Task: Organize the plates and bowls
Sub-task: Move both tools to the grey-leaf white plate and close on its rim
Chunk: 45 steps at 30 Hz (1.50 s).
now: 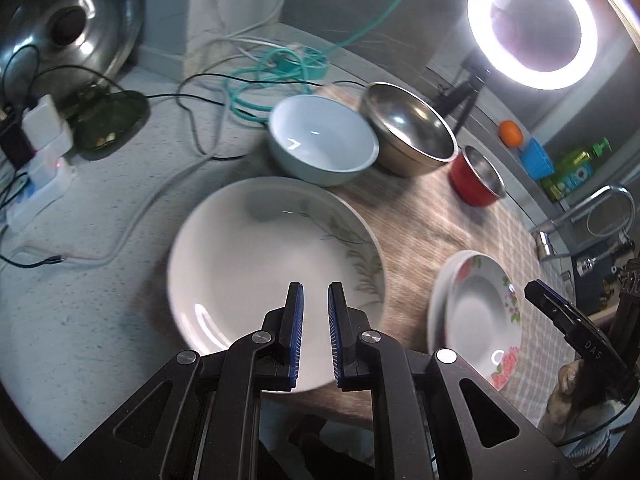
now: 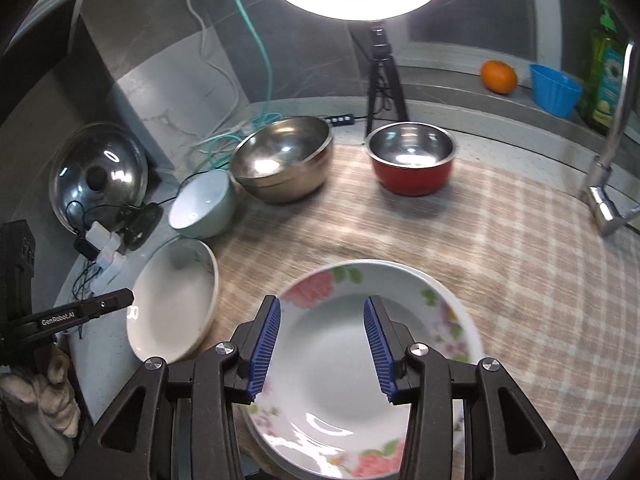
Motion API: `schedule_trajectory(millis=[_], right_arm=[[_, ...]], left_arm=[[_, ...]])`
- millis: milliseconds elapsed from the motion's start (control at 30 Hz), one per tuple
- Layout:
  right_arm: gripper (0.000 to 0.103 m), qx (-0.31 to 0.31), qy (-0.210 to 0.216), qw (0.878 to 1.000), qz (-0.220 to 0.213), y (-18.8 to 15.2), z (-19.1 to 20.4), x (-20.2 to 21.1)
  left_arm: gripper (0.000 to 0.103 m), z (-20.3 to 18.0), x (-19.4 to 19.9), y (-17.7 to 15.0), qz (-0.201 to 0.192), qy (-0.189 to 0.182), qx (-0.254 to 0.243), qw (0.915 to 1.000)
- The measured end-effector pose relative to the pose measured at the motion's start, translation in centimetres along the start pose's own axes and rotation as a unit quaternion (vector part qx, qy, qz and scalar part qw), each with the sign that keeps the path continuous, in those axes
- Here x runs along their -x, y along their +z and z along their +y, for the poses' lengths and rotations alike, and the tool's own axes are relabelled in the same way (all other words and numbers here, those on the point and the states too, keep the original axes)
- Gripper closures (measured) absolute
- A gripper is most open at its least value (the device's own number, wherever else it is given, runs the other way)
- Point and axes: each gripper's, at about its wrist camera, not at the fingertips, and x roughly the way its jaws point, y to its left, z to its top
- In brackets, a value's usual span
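Note:
A large white plate with a faint leaf print lies at the left edge of the checked cloth. My left gripper hovers over its near side, shut, with nothing between the pads. To the right, a floral plate rests on a plain white plate. My right gripper hangs above it with its jaws apart and nothing in them. Along the back stand a pale green bowl, a steel bowl and a red bowl with a steel inside.
A ring light on a tripod stands behind the bowls. Cables and chargers and a steel pot lid crowd the counter on the left. A faucet, an orange, a blue cup and a soap bottle are at the right.

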Motion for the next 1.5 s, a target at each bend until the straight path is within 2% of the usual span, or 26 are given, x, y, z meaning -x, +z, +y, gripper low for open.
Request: schedule_trajectory(millis=[133, 300, 600, 900, 1300, 1433, 1500], right_arm=[[0.063, 0.010, 0.017, 1.000, 0.018, 1.0, 2.2, -1.7], [0.063, 0.028, 0.017, 0.998, 0.048, 1.5, 4.9, -3.9], [0.064, 0.042, 0.034, 0.995, 0.088, 1.8, 7.8, -7.2], [0.076, 0.034, 0.040, 0.990, 0.131, 1.8, 9.0, -10.6], [0.083, 0.032, 0.035, 0.986, 0.159, 1.7, 10.4, -13.5], [0.088, 0.025, 0.035, 0.985, 0.167, 1.6, 10.2, -14.2], [0.091, 0.021, 0.037, 0.984, 0.171, 1.6, 10.1, -14.5]], left_arm=[[0.092, 2.5, 0.4, 0.3, -0.005, 0.018, 0.020, 0.9996], [0.092, 5.0, 0.1, 0.6, -0.003, 0.035, 0.039, 0.9986], [0.088, 7.5, -1.4, 0.5, 0.008, 0.069, 0.042, 0.9967], [0.088, 8.8, -2.7, 0.7, 0.024, 0.058, 0.048, 0.9968], [0.088, 9.5, -4.0, 1.2, 0.041, 0.039, 0.052, 0.9971], [0.088, 9.6, -4.3, 1.3, 0.044, 0.039, 0.052, 0.9969], [0.092, 9.6, -4.4, 1.3, 0.043, 0.041, 0.053, 0.9968]])
